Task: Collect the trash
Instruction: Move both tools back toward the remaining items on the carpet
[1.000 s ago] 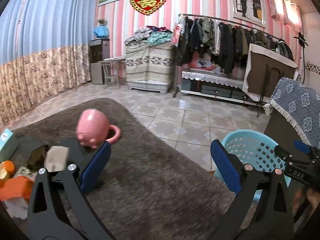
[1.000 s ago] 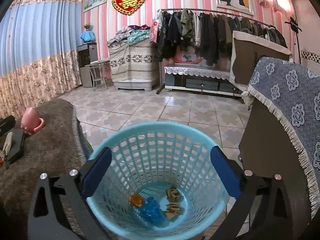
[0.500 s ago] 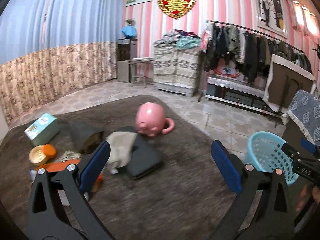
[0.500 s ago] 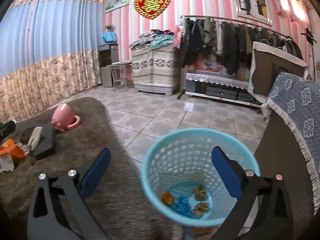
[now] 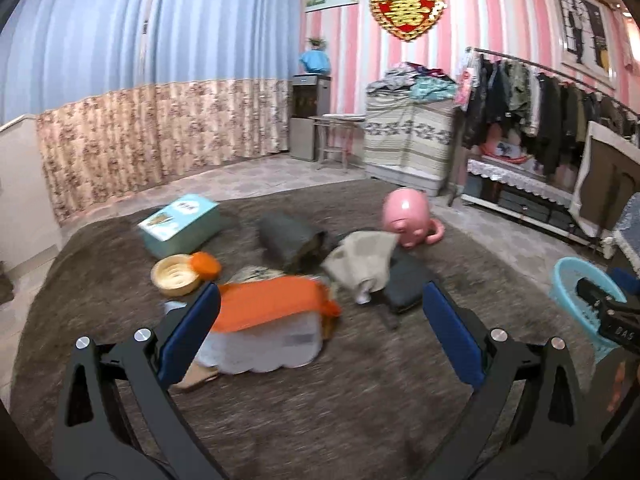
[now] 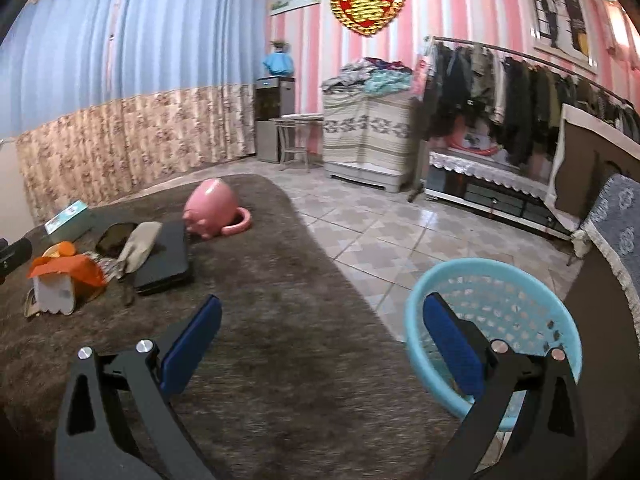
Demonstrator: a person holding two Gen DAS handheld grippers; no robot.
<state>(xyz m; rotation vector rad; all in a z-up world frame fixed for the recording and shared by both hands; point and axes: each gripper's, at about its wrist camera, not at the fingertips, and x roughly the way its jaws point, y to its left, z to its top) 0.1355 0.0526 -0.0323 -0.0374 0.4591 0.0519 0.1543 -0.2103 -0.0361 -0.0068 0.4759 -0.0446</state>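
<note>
Orange-topped, translucent plastic packaging [image 5: 272, 320] lies on the brown rug [image 5: 320, 408] amid a small heap of clutter, just ahead of the left gripper [image 5: 320, 332]. That gripper points low over the rug with its blue-padded jaws spread wide and nothing between them; its left finger [image 5: 188, 336] overlaps the packaging's near corner in view, though whether they touch is unclear. Motion blur softens the heap, so the flat tan piece [image 5: 200, 376] under the packaging is hard to identify.

Beside the heap sit a yellow bowl [image 5: 176, 274], a teal box [image 5: 180, 224], a beige cloth [image 5: 360, 264] over a dark flat case [image 5: 404, 284], and a pink pig-shaped pot [image 5: 406, 216].

Further right, the right gripper [image 6: 320, 344] hovers spread and empty, between the rug's edge and the light-blue basket [image 6: 496, 304] standing on the tiled floor [image 6: 380, 232]. Its right finger [image 6: 452, 344] hides part of the basket's rim, and the basket's bottom is out of sight.
</note>
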